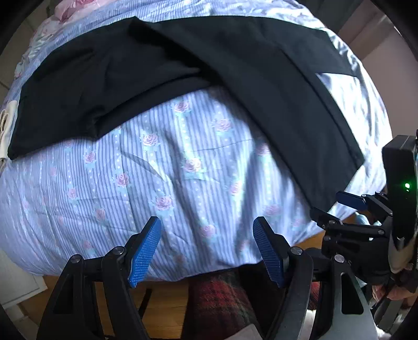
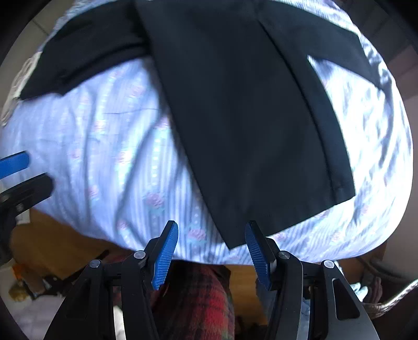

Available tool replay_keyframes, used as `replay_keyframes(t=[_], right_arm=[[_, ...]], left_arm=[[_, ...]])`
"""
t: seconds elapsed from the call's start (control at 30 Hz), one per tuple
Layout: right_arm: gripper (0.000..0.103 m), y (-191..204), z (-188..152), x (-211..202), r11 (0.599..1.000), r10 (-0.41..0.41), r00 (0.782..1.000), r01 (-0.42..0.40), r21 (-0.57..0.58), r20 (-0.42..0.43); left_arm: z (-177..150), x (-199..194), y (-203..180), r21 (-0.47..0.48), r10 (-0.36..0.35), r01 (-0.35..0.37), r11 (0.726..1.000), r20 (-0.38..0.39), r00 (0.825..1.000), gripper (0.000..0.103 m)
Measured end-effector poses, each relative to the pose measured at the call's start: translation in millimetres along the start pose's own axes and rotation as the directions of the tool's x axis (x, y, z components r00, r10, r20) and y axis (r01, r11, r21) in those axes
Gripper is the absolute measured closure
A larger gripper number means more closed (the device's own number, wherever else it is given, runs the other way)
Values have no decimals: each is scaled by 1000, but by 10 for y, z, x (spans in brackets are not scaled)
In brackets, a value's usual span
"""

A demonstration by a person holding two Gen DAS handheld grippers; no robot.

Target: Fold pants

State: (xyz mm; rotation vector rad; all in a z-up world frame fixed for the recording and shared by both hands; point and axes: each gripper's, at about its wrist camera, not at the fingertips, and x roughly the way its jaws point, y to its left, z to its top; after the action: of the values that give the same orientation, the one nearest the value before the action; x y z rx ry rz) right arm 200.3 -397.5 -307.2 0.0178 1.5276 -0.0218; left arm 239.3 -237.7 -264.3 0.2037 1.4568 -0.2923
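Observation:
Black pants (image 1: 183,65) lie spread on a blue striped floral bedspread (image 1: 156,170). One leg runs to the left, the other runs toward the near right edge of the bed, its hem (image 2: 261,222) just ahead of my right gripper. My left gripper (image 1: 206,248) is open and empty above the bedspread's near edge, short of the pants. My right gripper (image 2: 211,251) is open and empty, its blue pads (image 2: 167,253) at the bed edge by the hem's near corner. The right gripper also shows in the left wrist view (image 1: 339,206).
A wooden floor (image 1: 162,308) lies below the bed edge. The person's red plaid trousers (image 2: 203,300) show between the fingers. Clutter sits on the floor at lower left (image 2: 23,287). A pink pillow (image 1: 75,7) lies at the bed's far side.

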Motion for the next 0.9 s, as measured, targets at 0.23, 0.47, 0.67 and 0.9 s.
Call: replay_keyframes(t=[0.23,0.47,0.67,0.9], right_arm=[[48,15,153,273,998,-48,999,49,48,-17],[61,16,223,467,993,-100,995,102,68,-28],[98,-65,241,136,989,-116,992,111,98,40],[98,-389,222,-945,964,-192,945,132,229,264]], left_arm=[[156,286,53,12,5,-5,1000,-42,999,31],[248,320,51,49,2,0,999,-32,999,31],[348,195,39,68,-24,25,997,-15,1000,31],[614,-286,-11,79,-53,46,996,99,994,31]])
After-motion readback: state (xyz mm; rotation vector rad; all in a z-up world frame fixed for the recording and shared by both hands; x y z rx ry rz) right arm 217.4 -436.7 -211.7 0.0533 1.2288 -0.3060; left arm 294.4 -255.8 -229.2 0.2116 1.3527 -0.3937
